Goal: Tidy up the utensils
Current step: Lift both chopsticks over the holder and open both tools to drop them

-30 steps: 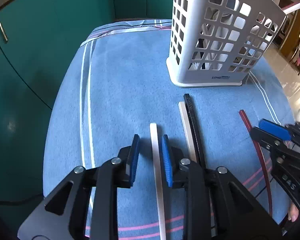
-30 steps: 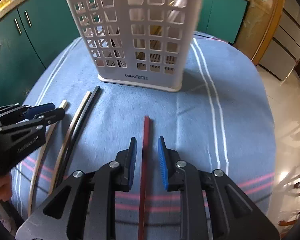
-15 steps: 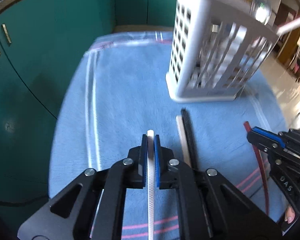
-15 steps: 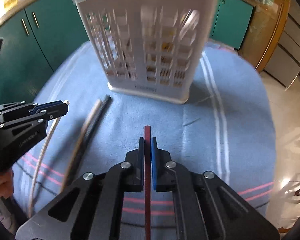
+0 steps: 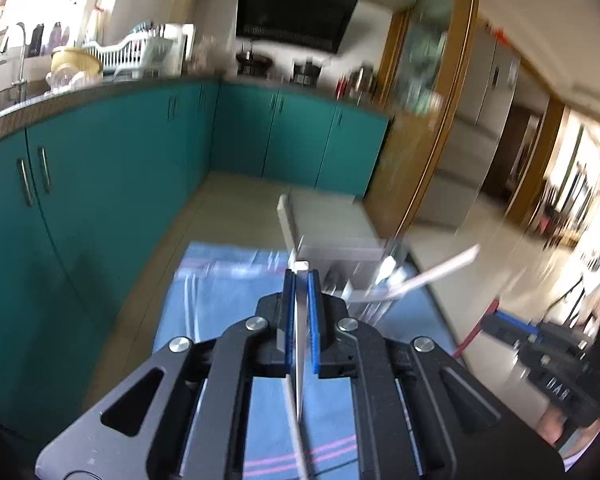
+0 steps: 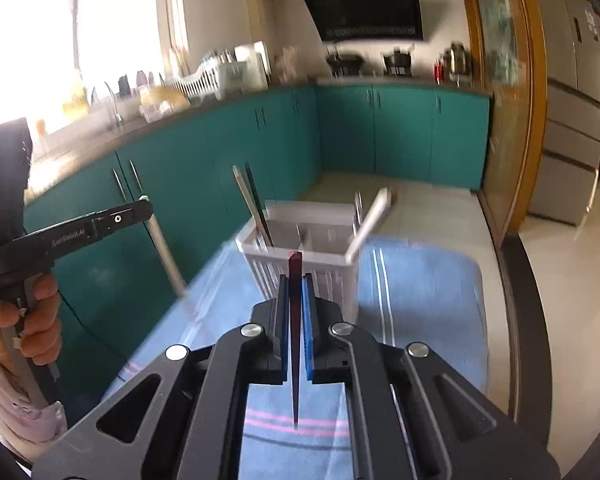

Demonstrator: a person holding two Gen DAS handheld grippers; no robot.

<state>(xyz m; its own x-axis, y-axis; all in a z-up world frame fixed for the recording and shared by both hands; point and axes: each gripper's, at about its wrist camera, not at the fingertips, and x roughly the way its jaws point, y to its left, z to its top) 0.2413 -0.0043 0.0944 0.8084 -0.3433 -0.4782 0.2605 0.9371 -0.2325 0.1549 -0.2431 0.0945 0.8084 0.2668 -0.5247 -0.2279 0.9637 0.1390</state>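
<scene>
My left gripper (image 5: 301, 280) is shut on a white chopstick (image 5: 300, 344) and holds it raised above the blue cloth (image 5: 220, 300), just short of the white utensil basket (image 5: 332, 240). My right gripper (image 6: 295, 284) is shut on a dark red chopstick (image 6: 295, 320), also lifted, facing the basket (image 6: 300, 256). The basket holds several utensils, among them a pale and a black chopstick (image 6: 254, 208) and a white handle (image 6: 370, 224). The left gripper with its white chopstick (image 6: 166, 256) shows at the left of the right wrist view.
Teal cabinets (image 6: 220, 152) run behind and left of the table. The blue cloth (image 6: 420, 288) ends near the table's far edge, with floor (image 6: 560, 280) to the right. The right gripper (image 5: 540, 352) shows at the right of the left wrist view.
Both grippers closed on their chopsticks, lifted them off the cloth and tilted up. The pale and black chopsticks now stand in the basket.
</scene>
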